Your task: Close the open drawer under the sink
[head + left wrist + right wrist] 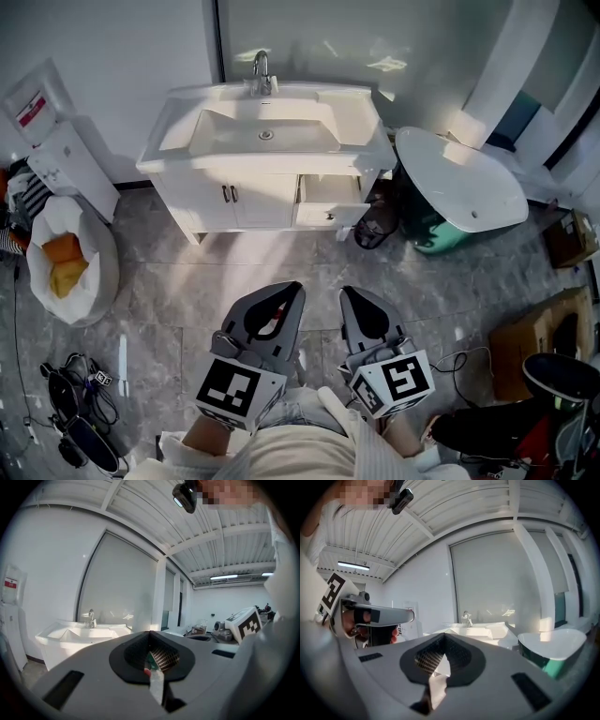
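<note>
A white vanity point(234, 202) with a sink basin point(267, 131) and a faucet point(262, 73) stands against the far wall. Its right-hand drawer point(330, 191) is pulled out, and the two doors to its left are closed. My left gripper point(286, 292) and right gripper point(352, 295) hang side by side over the grey floor, well short of the vanity. Both are shut and hold nothing. In the left gripper view the left gripper point(150, 632) points level, with the sink point(79, 634) far off to the left. In the right gripper view the sink point(476, 631) lies ahead beyond the right gripper point(444, 633).
A white round tub on a green base point(459, 178) stands right of the vanity, with a dark basket point(378, 228) between them. At the left are a white cabinet point(70, 164), a white bag with orange contents point(70, 262) and cables point(80, 412). Cardboard boxes point(534, 347) sit at the right.
</note>
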`<state>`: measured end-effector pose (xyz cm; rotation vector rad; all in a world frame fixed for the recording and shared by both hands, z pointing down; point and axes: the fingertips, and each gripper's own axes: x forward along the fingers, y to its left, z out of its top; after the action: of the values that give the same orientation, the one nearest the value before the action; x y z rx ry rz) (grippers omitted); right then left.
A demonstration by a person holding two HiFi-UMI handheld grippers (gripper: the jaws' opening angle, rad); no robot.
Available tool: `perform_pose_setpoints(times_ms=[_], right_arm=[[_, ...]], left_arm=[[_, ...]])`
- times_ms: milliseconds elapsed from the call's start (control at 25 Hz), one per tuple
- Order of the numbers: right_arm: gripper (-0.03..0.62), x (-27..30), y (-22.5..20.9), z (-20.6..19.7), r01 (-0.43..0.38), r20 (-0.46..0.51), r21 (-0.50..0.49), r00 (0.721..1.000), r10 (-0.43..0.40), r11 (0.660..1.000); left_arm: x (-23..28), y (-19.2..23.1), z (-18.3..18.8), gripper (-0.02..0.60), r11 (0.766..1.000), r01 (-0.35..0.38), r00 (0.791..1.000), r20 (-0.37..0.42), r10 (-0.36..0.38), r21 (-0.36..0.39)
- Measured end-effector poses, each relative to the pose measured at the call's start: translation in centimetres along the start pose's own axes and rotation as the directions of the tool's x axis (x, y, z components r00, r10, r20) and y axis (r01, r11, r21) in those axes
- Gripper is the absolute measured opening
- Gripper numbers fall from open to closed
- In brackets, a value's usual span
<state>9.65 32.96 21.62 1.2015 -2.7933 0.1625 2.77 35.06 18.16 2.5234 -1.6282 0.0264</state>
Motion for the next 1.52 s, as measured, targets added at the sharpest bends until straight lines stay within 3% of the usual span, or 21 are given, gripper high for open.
perform_pose_setpoints(times_ms=[520,920,1200,1520], right_arm=[[0.009,13.3,-5.1,1.3,0.048,-0.030,-0.009,0.998,-0.048,0.999],[0.008,23.2,-10.4,2.9,0.176,-0.042,0.019,0.984,-0.175,0.984],[0.009,26.6,-11.7,2.7,0.222,-0.072,0.034,0.973,-0.219,0.975],[0.009,29.0,-13.3,1.0,0.195,-0.126,0.050,0.974,-0.187,0.980]], left_arm=[[9.8,10.8,2.6,0.015,0.999,0.026,1.000,0.010,-0.027,0.038],[18.3,19.3,4.7,0.015,0.993,0.114,0.993,-0.030,-0.113,0.033],[21.6,22.4,4.0,0.015,0.987,0.161,0.985,-0.069,-0.158,0.028],[24.7,23.0,2.9,0.015,0.988,0.157,0.983,-0.097,-0.156,0.004]])
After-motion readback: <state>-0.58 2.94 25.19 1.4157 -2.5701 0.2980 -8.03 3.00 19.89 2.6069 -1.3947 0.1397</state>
